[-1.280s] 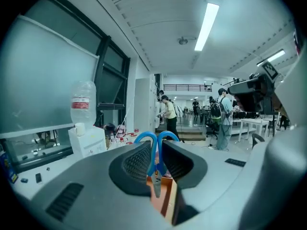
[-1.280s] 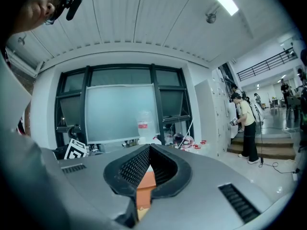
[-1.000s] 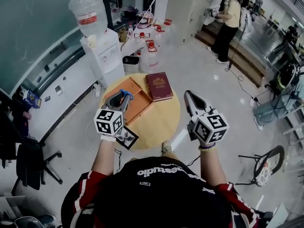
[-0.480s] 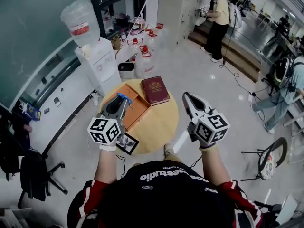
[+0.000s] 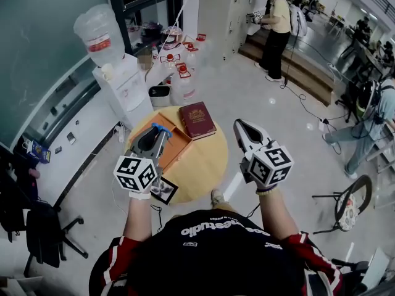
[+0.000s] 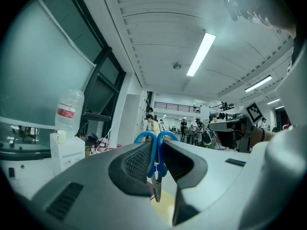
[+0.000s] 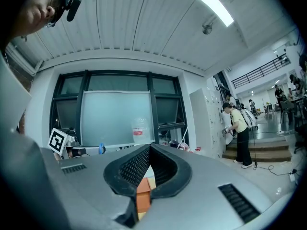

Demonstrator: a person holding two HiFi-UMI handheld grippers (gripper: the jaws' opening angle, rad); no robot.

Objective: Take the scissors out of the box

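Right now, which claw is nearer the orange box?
Left. The left claw, shut on the blue-handled scissors, is over the orange box; the right claw, empty, sits off to the box's right, past the round table's rim.

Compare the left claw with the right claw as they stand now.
The left claw is clamped on blue-handled scissors, handles up and blades hanging down; the right claw has its jaws together with nothing between them. In the head view the left claw is over the orange box on the round table; the right claw is off to the table's right side. Both point forward, away from the person.
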